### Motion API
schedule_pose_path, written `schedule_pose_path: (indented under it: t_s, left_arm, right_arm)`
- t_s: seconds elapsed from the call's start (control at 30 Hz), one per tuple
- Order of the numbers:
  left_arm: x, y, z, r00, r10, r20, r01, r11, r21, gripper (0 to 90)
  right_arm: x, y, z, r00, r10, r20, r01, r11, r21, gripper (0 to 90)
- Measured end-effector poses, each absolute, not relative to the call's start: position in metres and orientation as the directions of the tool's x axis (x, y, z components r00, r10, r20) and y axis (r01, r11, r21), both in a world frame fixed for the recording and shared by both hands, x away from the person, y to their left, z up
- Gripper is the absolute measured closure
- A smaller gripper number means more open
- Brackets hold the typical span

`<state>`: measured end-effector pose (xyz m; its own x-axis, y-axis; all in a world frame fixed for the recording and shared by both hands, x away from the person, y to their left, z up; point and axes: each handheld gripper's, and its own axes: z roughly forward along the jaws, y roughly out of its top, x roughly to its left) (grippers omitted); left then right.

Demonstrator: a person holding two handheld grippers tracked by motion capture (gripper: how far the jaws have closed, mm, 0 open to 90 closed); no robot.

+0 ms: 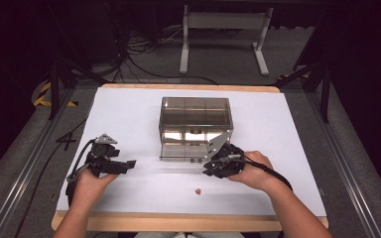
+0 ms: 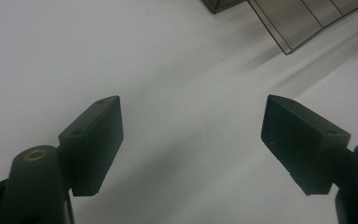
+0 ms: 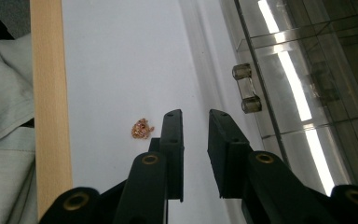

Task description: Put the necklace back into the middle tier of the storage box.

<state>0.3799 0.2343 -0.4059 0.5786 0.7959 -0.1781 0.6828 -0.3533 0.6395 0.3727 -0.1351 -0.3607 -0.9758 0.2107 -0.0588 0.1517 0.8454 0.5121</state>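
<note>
- Step in hand, by the look of it: right claw [image 3: 196,114] lining up on small gold-pink trinket [image 3: 142,129], poss. a ring or charm, too small to tell. No grasp yet.
- Right claw: jaws drawn close, narrow gap, nothing between pads. Seen from above at [image 1: 217,166], just beside front of smoked clear drawer box [image 1: 196,126].
- Trinket in high view [image 1: 197,190]: on white surface [image 1: 129,114], near front edge, right of centre, apart from box.
- Rel. to right claw: off to one side of the jaws, next to the nearer jaw's tip in right claw view, not in the gap; wooden rim [image 3: 49,93] beyond it.
- Box handle knobs [image 3: 246,88] on the other side of the jaws.
- Next move, prob.: spread jaws a bit, shift sideways toward front edge till trinket sits in gap, drop to surface, pinch. Tiny item, so low & centred approach needed; easy to nudge away.
- Left claw [image 1: 124,165]: jaws spread wide [image 2: 191,140], holding nothing, over bare surface left of box.
</note>
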Motion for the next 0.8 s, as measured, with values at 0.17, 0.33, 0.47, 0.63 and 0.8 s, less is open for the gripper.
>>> schedule_pose_path:
  t_s: [0.17,0.33,0.47,0.63,0.8]
  left_arm:
    - [0.38,0.234,-0.406,0.579,0.796,-0.176,0.683,-0.356,0.638,21.6]
    - [0.38,0.234,-0.407,0.582,0.793,-0.179,0.684,-0.359,0.635,21.6]
    - [0.38,0.234,-0.406,0.584,0.793,-0.175,0.681,-0.361,0.637,21.6]
    - [0.38,0.234,-0.406,0.582,0.794,-0.175,0.682,-0.36,0.637,21.6]
    - [0.38,0.233,-0.406,0.583,0.794,-0.173,0.681,-0.362,0.636,21.6]
  right_arm:
    - [0.369,-0.131,-0.365,-0.976,0.212,-0.056,0.153,0.841,0.519,75.4]
    - [0.367,-0.126,-0.37,-0.976,0.213,-0.034,0.163,0.832,0.529,75.0]
    - [0.367,-0.122,-0.376,-0.978,0.207,-0.026,0.163,0.836,0.524,74.8]
    - [0.365,-0.118,-0.385,-0.981,0.194,-0.011,0.161,0.846,0.509,74.2]
    - [0.364,-0.114,-0.391,-0.984,0.18,-0.001,0.155,0.855,0.495,73.7]
